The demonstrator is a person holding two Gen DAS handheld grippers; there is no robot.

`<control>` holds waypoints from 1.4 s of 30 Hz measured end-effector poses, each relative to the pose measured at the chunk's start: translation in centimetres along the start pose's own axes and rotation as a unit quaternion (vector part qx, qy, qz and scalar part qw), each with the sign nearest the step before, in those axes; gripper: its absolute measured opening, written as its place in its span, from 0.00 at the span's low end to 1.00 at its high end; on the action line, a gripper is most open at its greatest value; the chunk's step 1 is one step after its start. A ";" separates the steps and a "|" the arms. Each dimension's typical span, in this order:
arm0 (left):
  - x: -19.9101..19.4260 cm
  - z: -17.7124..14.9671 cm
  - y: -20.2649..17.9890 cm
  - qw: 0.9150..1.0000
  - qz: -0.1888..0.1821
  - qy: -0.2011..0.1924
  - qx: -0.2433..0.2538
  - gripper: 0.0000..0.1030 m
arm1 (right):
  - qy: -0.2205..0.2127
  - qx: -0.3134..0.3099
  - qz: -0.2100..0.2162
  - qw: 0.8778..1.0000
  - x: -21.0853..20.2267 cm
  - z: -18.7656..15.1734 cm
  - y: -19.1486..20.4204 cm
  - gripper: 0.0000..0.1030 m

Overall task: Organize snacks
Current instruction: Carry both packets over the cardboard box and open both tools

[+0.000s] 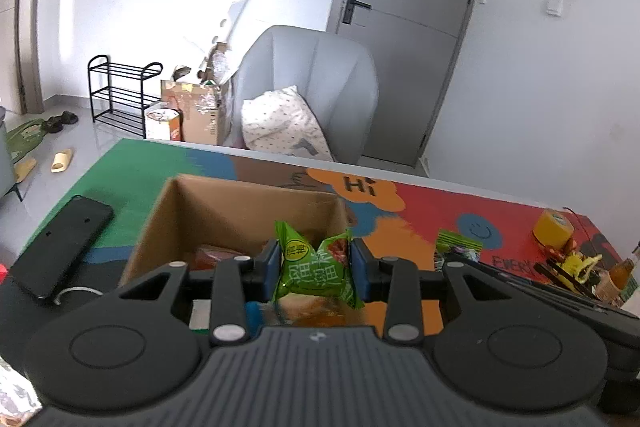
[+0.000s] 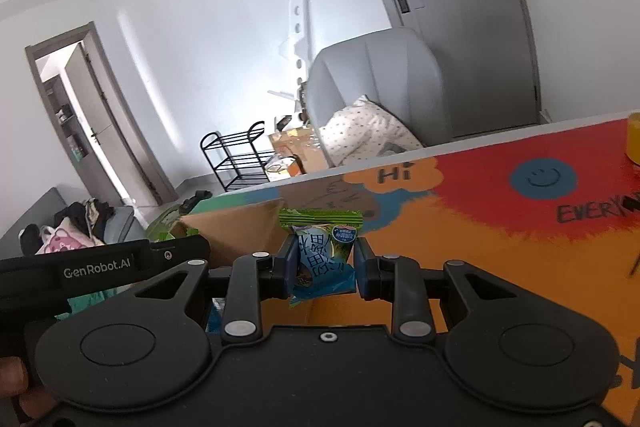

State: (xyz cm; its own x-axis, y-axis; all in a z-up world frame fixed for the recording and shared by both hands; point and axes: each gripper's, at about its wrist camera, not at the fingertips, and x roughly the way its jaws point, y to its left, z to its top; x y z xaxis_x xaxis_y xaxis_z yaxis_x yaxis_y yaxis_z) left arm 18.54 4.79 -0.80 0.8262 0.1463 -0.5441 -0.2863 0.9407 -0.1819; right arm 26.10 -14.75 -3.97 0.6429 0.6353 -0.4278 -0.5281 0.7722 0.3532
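Note:
My left gripper [image 1: 315,267] is shut on a green snack packet [image 1: 316,269] and holds it above the near right part of an open cardboard box [image 1: 168,219]. A red packet [image 1: 212,255] lies inside the box. My right gripper [image 2: 322,263] is shut on a blue and green snack packet [image 2: 320,259], held above the colourful table mat [image 2: 500,227], just right of the box [image 2: 240,227]. In the left wrist view, the right gripper's packet [image 1: 458,247] shows at the right of the box.
A black phone [image 1: 60,247] lies on the mat left of the box. A yellow tape roll [image 1: 554,229] and small clutter [image 1: 576,267] sit at the mat's right end. A grey armchair [image 1: 312,83] with a pillow stands behind the table.

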 end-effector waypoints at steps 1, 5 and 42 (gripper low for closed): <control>-0.1 0.1 0.5 1.000 0.003 -0.002 -0.003 0.35 | 0.000 -0.002 0.002 1.000 0.1 0.0 0.3 0.26; -0.2 0.5 2.1 1.000 0.010 -0.004 -0.013 0.35 | 0.004 -0.009 0.008 1.000 0.8 0.2 1.5 0.26; -1.5 2.9 8.5 0.998 0.032 -0.002 -0.057 0.74 | 0.019 -0.023 0.037 0.999 4.3 1.5 7.2 0.54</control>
State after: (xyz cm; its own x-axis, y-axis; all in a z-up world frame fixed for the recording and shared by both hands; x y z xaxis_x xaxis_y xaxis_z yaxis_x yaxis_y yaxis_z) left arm 16.21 13.47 0.84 0.8067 0.2064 -0.5538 -0.3913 0.8887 -0.2387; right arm 25.87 -6.51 -2.06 0.5804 0.6892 -0.4338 -0.5989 0.7222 0.3461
